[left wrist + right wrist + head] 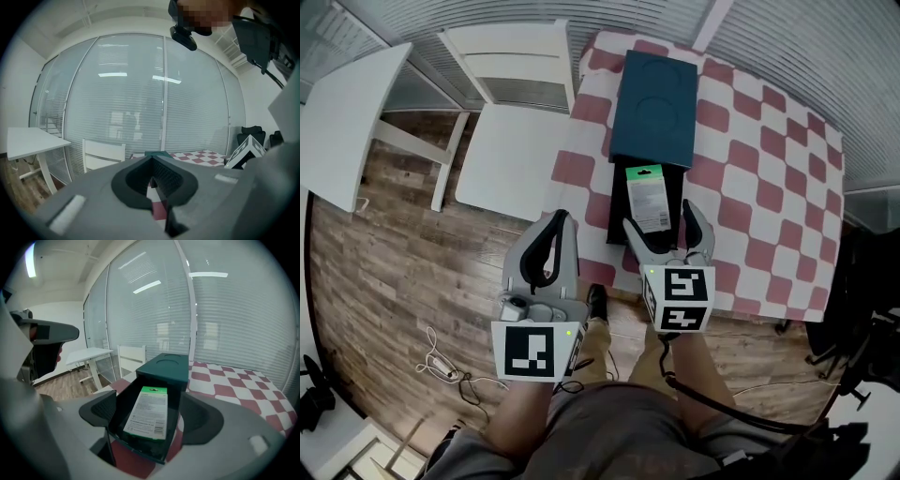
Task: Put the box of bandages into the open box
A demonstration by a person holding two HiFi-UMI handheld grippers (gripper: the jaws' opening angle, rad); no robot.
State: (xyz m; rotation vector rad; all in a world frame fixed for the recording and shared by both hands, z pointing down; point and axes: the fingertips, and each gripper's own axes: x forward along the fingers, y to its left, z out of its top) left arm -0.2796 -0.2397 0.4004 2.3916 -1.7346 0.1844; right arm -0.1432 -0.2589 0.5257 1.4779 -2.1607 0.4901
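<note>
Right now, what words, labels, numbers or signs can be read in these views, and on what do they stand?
box of bandages: lines of small print on a white label, too small and blurred to read.
marker cubes: black-and-white square patterns only, no words.
Nothing else bears text.

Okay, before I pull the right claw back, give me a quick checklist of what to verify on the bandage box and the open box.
1. The green-and-white cardboard bandage box lies flat in the black open tray: ok.
2. The right claw is open, jaws on either side of the tray, not pressing the bandage box: ok.
3. The left claw is shut and empty, off to the tray's left: ok.
4. Tray slid back into the dark teal box sleeve: not ok, it stands pulled out.
5. Right claw's jaws clear of the tray walls: cannot tell.
</note>
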